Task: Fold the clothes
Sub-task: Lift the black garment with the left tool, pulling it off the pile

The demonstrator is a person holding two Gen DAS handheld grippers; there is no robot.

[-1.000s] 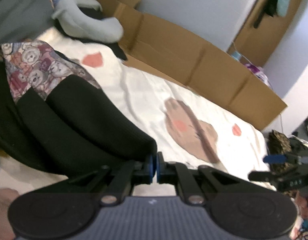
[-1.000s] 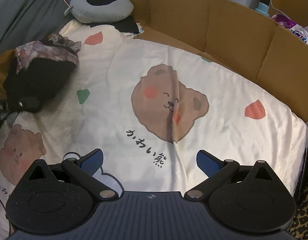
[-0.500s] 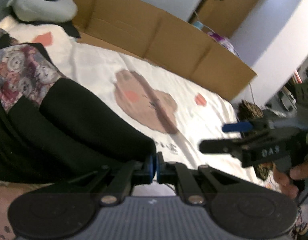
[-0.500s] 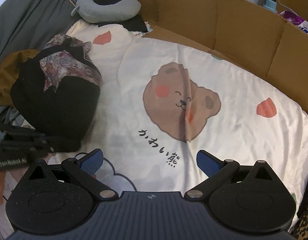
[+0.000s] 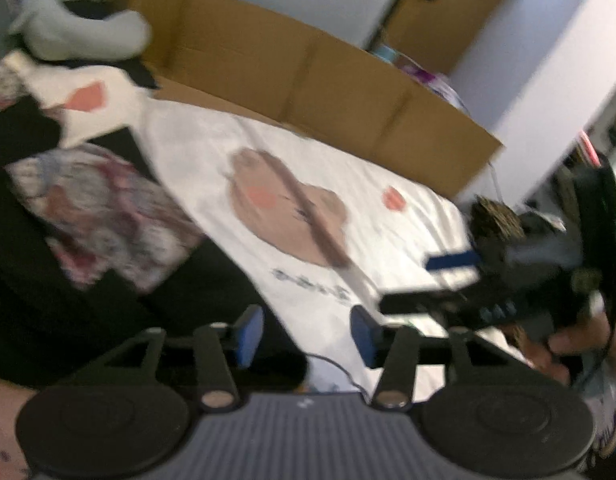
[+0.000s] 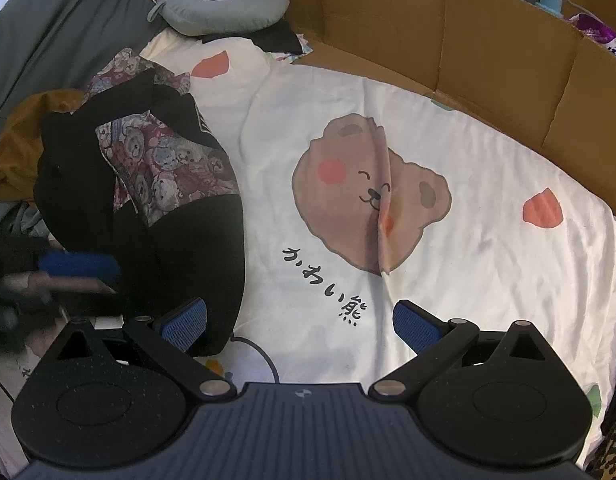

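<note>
A black garment (image 6: 188, 248) with a bear-patterned panel (image 6: 168, 164) lies lengthwise on the left of the bed sheet; it also fills the left of the blurred left wrist view (image 5: 68, 280). My left gripper (image 5: 306, 336) hovers over the garment's near end. Its jaws are opening and the pads press on nothing; only the black edge lies under the left pad (image 5: 250, 332). My right gripper (image 6: 300, 328) stands wide open above the sheet, its left pad (image 6: 184, 326) beside the garment's near tip. In the left wrist view the right gripper (image 5: 428, 280) shows at the right.
The cream sheet (image 6: 488, 240) has a brown bear print (image 6: 348, 200). A cardboard wall (image 6: 468, 40) runs along its far side. A grey neck pillow (image 6: 224, 4), a grey blanket (image 6: 48, 20) and a mustard cloth (image 6: 16, 152) lie at the left. A hand (image 5: 568, 344) holds the right gripper.
The left gripper carried the garment's black edge toward the right gripper, then its jaws went from shut to apart. The garment now lies stretched out on the sheet. The right gripper stayed open.
</note>
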